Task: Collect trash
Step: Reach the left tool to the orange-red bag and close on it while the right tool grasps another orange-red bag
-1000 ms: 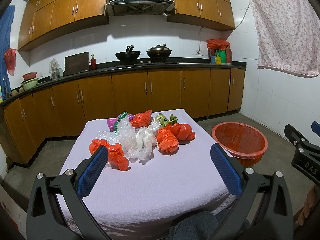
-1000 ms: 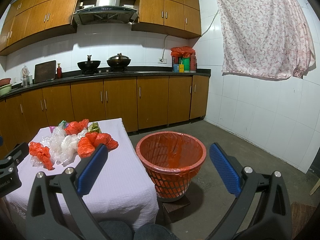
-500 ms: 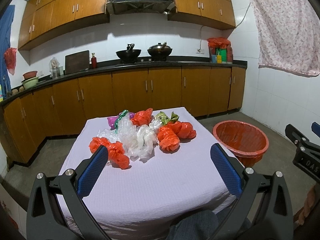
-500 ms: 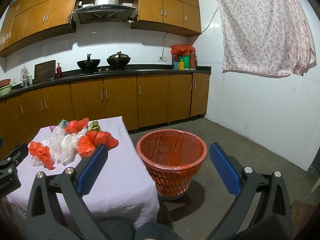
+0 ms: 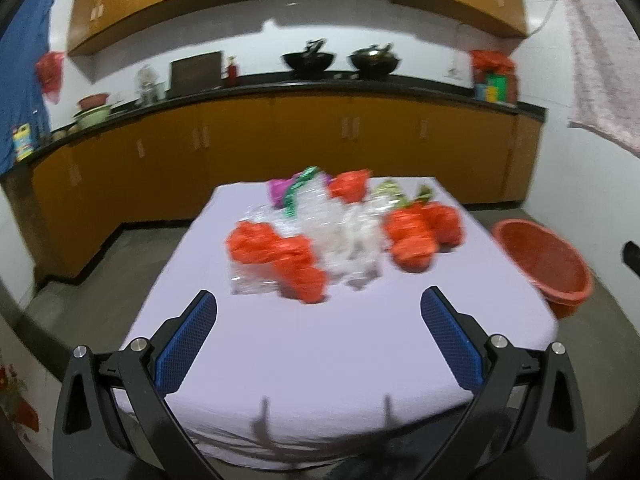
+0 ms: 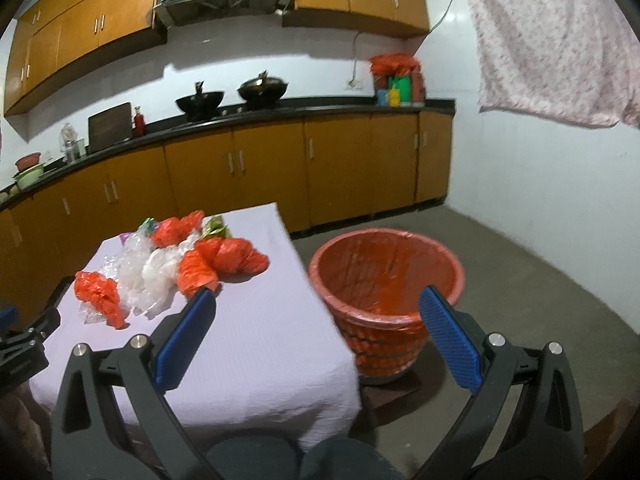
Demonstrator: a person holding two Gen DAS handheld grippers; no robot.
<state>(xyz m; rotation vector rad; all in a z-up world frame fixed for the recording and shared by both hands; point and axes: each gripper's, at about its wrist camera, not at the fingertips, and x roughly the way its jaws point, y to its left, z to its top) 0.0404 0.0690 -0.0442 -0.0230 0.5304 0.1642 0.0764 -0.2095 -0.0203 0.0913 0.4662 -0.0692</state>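
Observation:
A pile of crumpled plastic bags lies on the table [image 5: 320, 360] with a lilac cloth: orange bags [image 5: 280, 252], clear and white bags [image 5: 348, 236], a purple one [image 5: 278, 190]. The pile also shows in the right wrist view [image 6: 168, 264]. An orange waste basket [image 6: 384, 280] with an orange liner stands on the floor right of the table; it also shows in the left wrist view [image 5: 548, 268]. My left gripper [image 5: 318, 308] is open and empty above the table's near part, short of the pile. My right gripper [image 6: 318, 304] is open and empty, between table edge and basket.
Wooden cabinets and a black counter [image 6: 280, 116] with two woks run along the back wall. A flowered cloth [image 6: 560, 40] hangs on the right wall. Grey concrete floor [image 6: 520, 264] surrounds the basket. The person's knees [image 6: 300, 460] are at the bottom.
The left gripper has moved forward over the table toward the pile and tilted down; its view is blurred. The right gripper has moved slightly forward and tilted down. Both stay open.

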